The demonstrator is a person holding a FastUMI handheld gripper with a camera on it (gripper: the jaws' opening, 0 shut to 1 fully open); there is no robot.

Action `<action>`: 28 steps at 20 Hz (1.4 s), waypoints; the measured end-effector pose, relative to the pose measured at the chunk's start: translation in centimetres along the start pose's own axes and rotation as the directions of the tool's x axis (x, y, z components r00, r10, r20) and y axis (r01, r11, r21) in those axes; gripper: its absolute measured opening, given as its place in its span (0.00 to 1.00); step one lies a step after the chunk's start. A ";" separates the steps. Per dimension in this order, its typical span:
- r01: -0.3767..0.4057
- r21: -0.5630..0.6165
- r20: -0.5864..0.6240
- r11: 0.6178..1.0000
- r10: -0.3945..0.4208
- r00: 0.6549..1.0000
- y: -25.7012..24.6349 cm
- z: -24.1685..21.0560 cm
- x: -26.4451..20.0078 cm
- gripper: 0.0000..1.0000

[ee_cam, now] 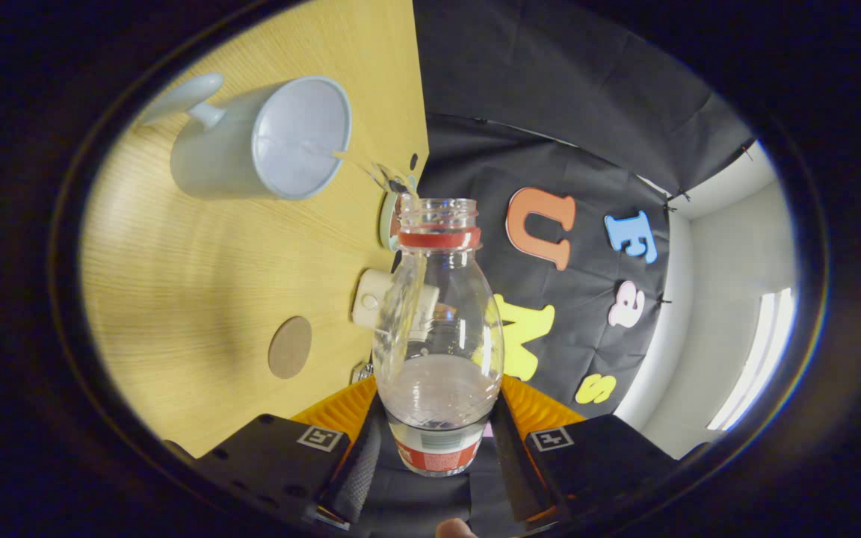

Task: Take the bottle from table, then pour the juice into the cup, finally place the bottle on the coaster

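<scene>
- The bottle [438, 329] is clear plastic, uncapped, with a red ring under its threaded neck and a red label band near its base; a little clear liquid pools in its lower body.
- Its long axis runs straight away from the fingers toward 12 o'clock, base nearest the camera, open mouth farthest.
- The view is rolled, so the desk [199, 299] stands like a wall at 9 o'clock of the bottle; the bottle is tipped over toward it.
- A thin stream leaves the mouth toward 10 o'clock and reaches the cup [266, 142].
- The cup is pale, with a handle on its far side and its open rim facing the bottle's mouth.
- The gripper [438, 441] has its fingers clamped on the bottle's lower body, one on each side, just above the label.
- A round brown coaster [290, 347] lies flat on the desk, at 9 o'clock of the bottle's body.
- A small white object [371, 299] sits on the desk right behind the bottle.
</scene>
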State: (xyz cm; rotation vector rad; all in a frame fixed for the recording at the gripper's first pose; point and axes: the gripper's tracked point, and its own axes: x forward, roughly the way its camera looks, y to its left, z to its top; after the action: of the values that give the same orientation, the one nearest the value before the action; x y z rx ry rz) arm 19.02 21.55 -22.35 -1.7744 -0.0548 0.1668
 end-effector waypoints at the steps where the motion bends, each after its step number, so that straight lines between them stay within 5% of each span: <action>1: 0.004 -0.002 0.003 1.000 -0.004 1.000 -0.3 0.1 0.0 0.76; 28: 0.034 -0.100 0.010 0.994 -0.034 0.999 -2.9 0.2 -0.2 0.76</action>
State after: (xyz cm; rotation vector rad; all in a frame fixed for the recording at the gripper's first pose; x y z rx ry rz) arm 18.96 22.31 -19.58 -1.8721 -0.1012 0.1494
